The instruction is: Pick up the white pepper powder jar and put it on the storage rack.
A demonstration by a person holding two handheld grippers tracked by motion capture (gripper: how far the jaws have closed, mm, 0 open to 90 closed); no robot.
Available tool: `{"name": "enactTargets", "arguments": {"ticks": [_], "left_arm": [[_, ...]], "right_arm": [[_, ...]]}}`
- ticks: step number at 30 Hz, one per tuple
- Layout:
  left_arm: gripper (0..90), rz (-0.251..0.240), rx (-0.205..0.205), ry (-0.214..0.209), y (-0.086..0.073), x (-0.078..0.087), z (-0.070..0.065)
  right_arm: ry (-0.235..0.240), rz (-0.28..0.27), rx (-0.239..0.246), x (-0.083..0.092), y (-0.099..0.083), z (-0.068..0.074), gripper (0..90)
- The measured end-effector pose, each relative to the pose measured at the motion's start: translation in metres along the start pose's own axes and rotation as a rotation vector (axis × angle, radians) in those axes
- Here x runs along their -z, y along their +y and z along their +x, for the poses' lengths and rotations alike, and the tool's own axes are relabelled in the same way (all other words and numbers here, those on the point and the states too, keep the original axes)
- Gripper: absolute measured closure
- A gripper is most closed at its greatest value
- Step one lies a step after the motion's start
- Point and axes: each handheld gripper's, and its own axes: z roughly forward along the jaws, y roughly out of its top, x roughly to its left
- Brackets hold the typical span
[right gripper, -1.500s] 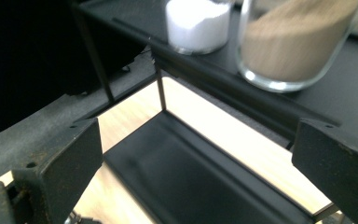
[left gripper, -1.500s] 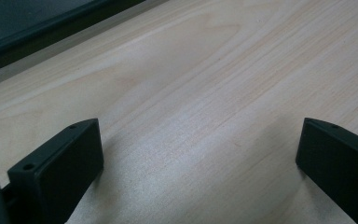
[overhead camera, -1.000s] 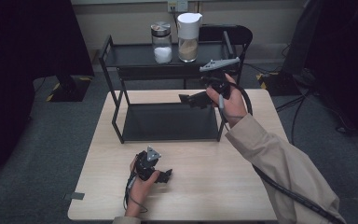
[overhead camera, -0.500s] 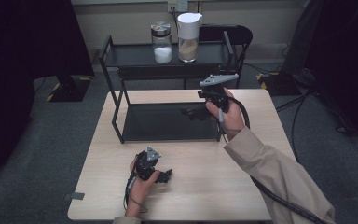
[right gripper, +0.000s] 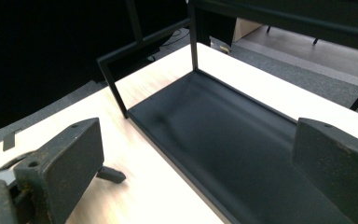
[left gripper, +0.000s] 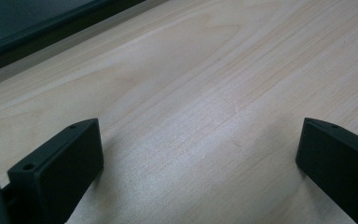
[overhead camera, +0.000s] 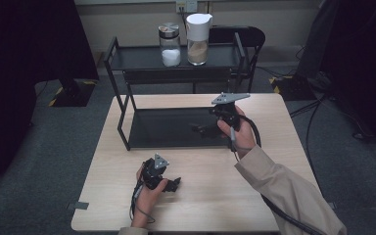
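Note:
A black two-tier metal rack [overhead camera: 127,129] stands at the back of the light wood table [overhead camera: 274,127]. On its top shelf are a glass jar [overhead camera: 169,44] with white contents and a white-lidded jar [overhead camera: 197,39] with tan contents. My right gripper [overhead camera: 203,129] hovers open over the right end of the lower shelf [right gripper: 223,130], nothing between its fingers; its own view has the right gripper [right gripper: 198,125] facing along that shelf. My left gripper [overhead camera: 172,185] rests open on the table near the front edge. In its own view the left gripper [left gripper: 199,126] frames bare wood.
A dark chair [overhead camera: 247,36] stands behind the rack. Cables [overhead camera: 318,105] run over the grey floor at the right. A dark curtain [overhead camera: 24,73] hangs at the left. The rack's base edge [left gripper: 37,35] lies just ahead of the left gripper.
My right gripper has come down from beside the top shelf to just above the lower shelf's right end. The left gripper has stayed put.

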Motion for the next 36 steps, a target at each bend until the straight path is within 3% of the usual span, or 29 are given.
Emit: {"name": "enactTargets", "arguments": {"ticks": [9,36], "left_arm": [[0.0,-0.001,0.002,0.002,0.000,0.000,0.000],[0.0,0.001,-0.003,0.002,0.000,0.000,0.000]], "right_arm": [[0.003,0.021,-0.019,-0.003,-0.024,-0.006,1.3],[0.009,0.064,-0.042,0.012,-0.092,-0.021,1.3]]}}
